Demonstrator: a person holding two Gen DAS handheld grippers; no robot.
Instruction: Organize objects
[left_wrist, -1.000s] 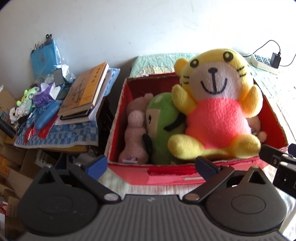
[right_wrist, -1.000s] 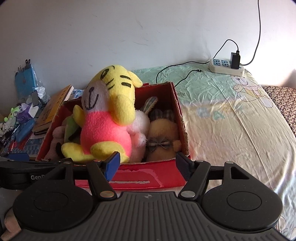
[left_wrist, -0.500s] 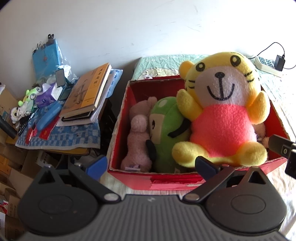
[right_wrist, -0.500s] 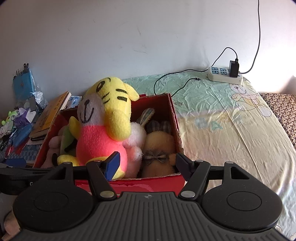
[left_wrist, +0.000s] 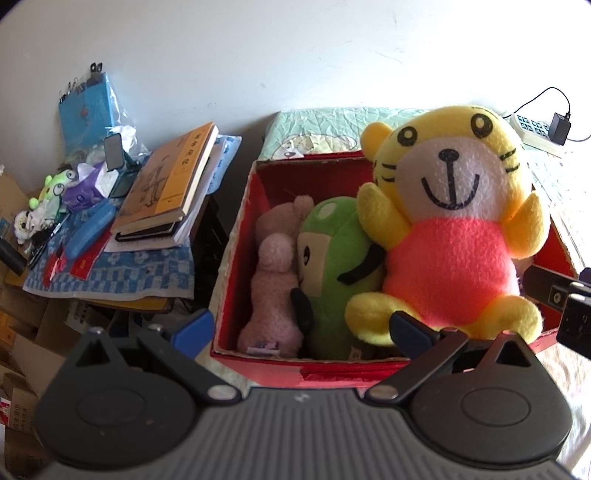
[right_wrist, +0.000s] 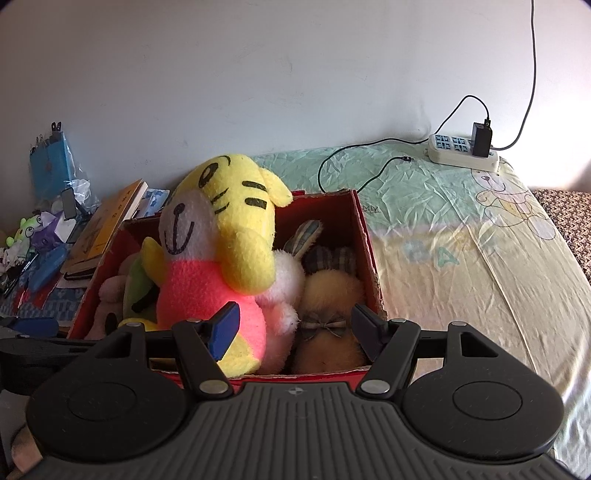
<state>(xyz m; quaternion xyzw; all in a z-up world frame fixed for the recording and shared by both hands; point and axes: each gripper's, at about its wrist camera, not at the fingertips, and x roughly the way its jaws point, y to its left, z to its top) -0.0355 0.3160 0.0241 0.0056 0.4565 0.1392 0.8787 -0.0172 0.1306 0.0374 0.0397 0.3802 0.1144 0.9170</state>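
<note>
Both tongs, left and right, gape empty above a red box of plush toys on a bed.

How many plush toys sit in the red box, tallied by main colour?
Yellow: 1, the tiger
Green: 1
Pink: 1
White: 1, the rabbit
Tan: 1, with a bow
Total: 5 visible in the red box

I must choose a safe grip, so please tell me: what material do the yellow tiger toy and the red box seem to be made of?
The yellow tiger toy: soft plush fleece, judging by its fuzzy, matte nap. The red box: probably cardboard with a red printed skin; its rim is frayed and pale.
</note>
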